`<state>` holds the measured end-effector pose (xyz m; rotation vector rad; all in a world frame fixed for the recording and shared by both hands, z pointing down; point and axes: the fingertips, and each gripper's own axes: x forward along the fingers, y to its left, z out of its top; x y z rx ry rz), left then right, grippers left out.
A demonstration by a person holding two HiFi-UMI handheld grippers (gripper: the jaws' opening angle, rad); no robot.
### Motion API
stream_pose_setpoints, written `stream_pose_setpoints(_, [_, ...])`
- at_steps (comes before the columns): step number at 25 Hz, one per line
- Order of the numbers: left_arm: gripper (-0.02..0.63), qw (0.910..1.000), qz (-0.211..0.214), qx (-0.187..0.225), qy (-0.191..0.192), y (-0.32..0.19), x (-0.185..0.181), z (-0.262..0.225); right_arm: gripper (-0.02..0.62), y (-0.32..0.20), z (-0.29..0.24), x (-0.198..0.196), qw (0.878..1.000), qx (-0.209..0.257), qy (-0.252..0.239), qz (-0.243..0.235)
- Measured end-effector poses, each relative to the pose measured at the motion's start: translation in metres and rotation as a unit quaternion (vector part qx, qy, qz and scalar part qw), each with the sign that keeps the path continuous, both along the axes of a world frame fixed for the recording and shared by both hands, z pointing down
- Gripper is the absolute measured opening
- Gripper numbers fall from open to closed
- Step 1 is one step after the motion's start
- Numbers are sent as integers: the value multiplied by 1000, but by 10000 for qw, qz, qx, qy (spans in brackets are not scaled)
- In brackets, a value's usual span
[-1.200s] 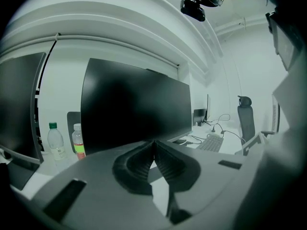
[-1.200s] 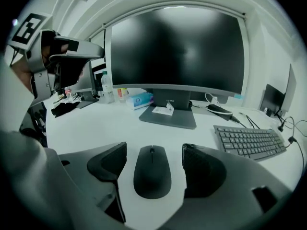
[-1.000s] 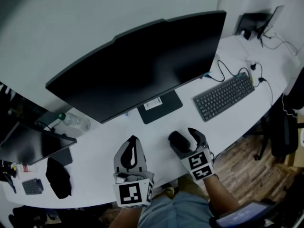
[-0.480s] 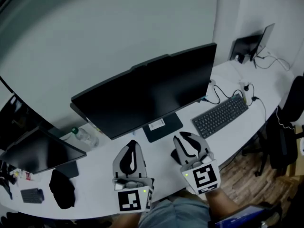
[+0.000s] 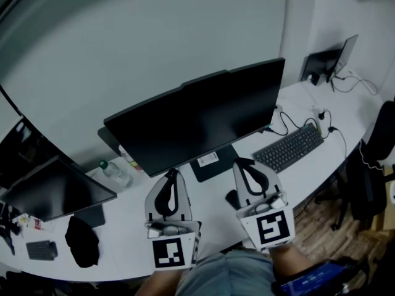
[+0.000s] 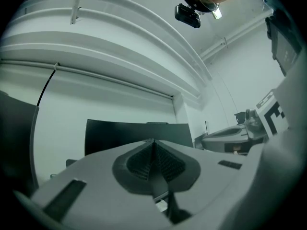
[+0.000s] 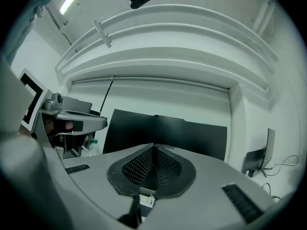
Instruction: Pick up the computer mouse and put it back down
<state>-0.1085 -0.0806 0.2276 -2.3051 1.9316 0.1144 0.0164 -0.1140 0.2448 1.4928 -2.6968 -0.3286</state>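
Note:
The black computer mouse lies on the white desk, in front of the monitor stand. It shows only in the head view, partly hidden by my right gripper, which hangs above it, shut and empty. In the right gripper view the right gripper has its pads pressed together with nothing between them, pointing level at the monitor. To the mouse's left my left gripper is also lifted off the desk. The left gripper is shut and holds nothing.
A wide black monitor stands on the desk just behind both grippers. To the right lie a black keyboard and cables. A water bottle, a second screen and a black bundle are at the left.
The right gripper, open around the mouse a second ago, has closed empty and risen. The left gripper rose too. The mouse stays on the desk.

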Motion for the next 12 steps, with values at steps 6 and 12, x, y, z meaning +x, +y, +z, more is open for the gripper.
stream_pose_setpoints(6, [8,9999,5,-85,58,1,0,6,15,1,-4,0,9999,103,-46,40])
stream_pose_setpoints(12, [8,10000,-6,-60,55,1,0,4,14,5,-4,-4,9999,114,38,-74])
